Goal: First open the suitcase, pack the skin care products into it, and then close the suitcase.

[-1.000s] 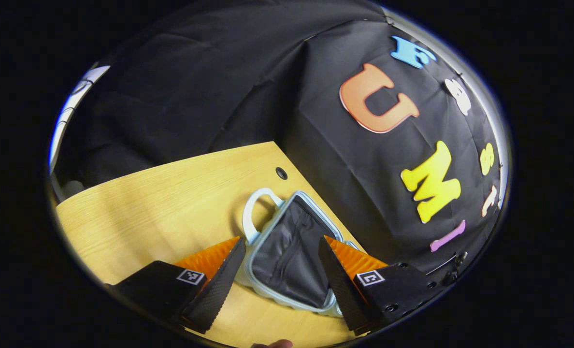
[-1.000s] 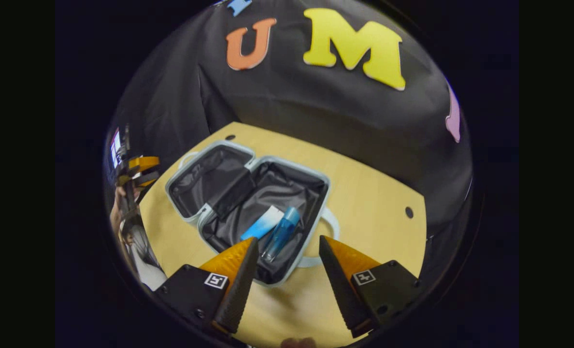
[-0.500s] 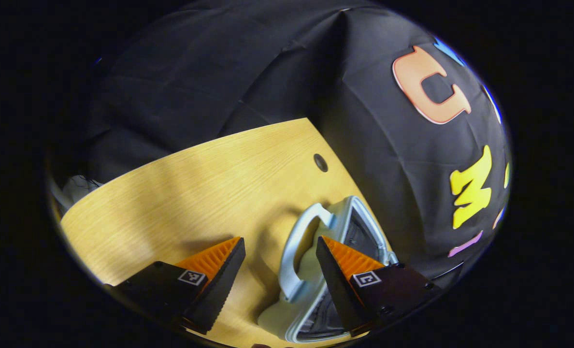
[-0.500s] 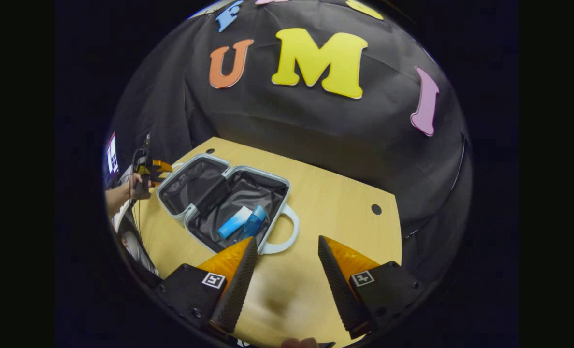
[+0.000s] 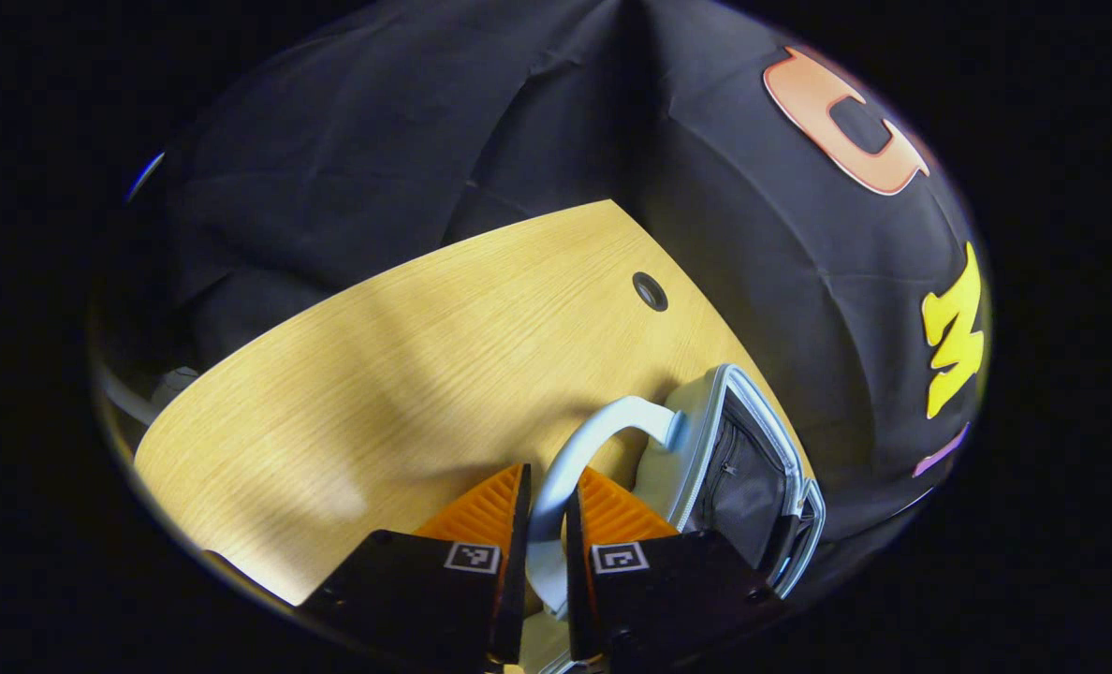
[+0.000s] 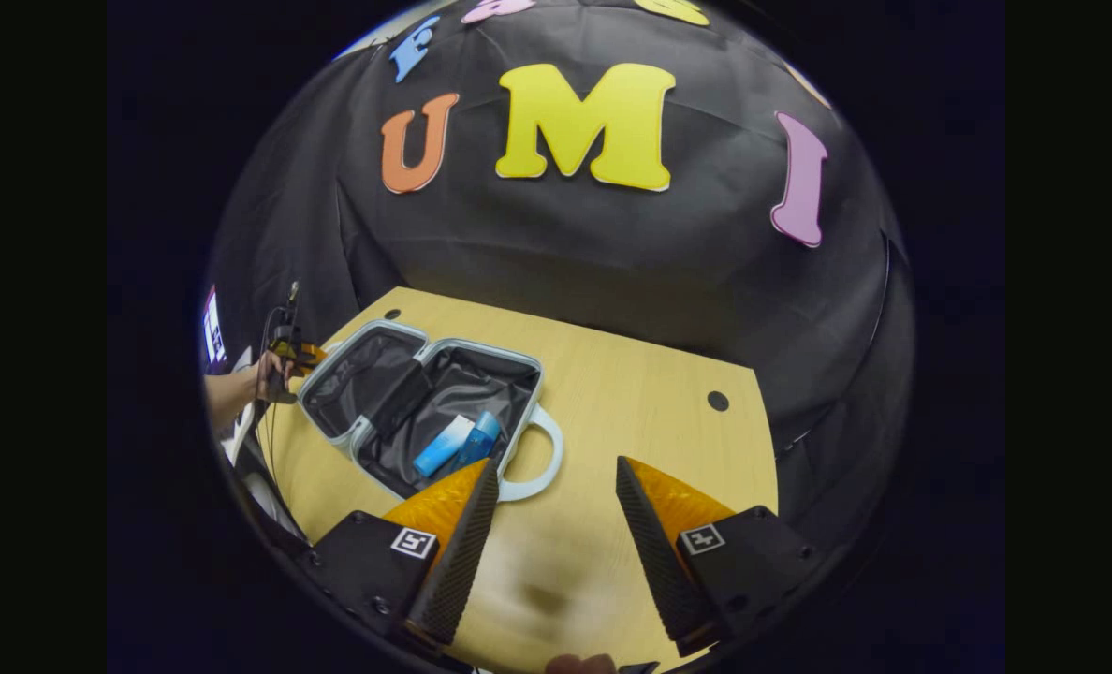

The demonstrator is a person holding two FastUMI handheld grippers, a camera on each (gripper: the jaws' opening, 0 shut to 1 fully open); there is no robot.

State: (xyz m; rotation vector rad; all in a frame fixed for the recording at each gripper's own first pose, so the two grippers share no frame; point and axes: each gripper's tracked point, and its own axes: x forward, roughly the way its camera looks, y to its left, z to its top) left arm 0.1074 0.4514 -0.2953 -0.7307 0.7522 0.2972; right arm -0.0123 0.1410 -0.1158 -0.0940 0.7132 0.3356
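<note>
Wooden bench (image 6: 631, 374) under black booth cloth carried the open suitcase (image 6: 369, 440), lying flat with both halves spread and two blue skin care products (image 6: 458, 443) resting in its nearer half. I had my left gripper (image 5: 545, 524) with jaws pinched nearly together on the lid handle (image 5: 579, 445), a hold I judged fit for swinging that half over to close the case. My right gripper (image 6: 556, 524) hovered above bare bench just beside the case, jaws wide and empty, clear of the lid's swing.
</note>
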